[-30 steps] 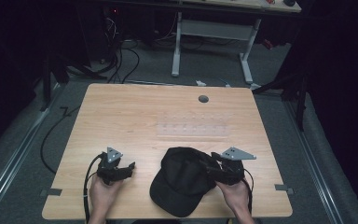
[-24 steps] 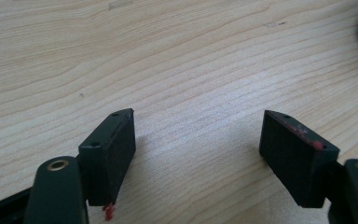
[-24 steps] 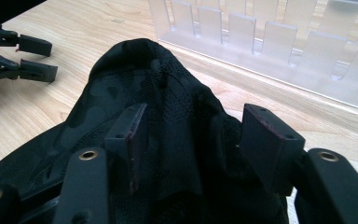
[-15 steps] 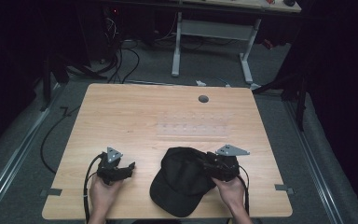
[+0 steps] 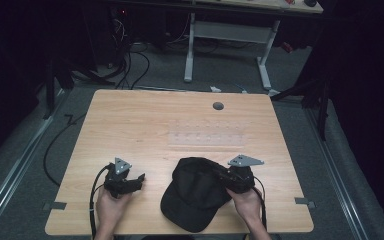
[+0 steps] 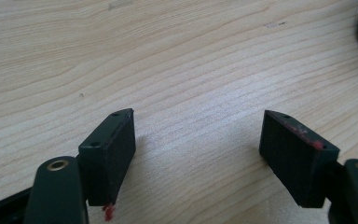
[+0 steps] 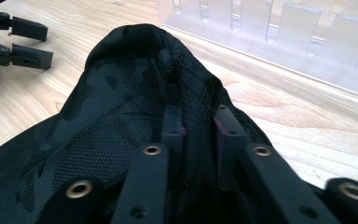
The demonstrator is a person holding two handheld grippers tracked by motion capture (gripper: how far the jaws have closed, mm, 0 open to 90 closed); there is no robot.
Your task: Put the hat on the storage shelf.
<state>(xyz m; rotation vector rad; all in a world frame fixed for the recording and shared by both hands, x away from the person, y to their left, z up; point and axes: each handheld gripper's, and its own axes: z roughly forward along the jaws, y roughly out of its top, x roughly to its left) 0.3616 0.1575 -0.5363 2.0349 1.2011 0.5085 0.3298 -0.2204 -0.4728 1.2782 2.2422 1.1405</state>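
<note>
The wooden surface carries a black baseball cap at its near edge, between the two hands. Over the past second the right gripper has slid in from the cap's right side, and its jaws now pinch a fold of the crown fabric, so a lift or drag looks ready. Beyond the cap lies a clear plastic rack, near enough to catch a forward push. The left gripper hovers just left, jaws wide, empty.
</note>
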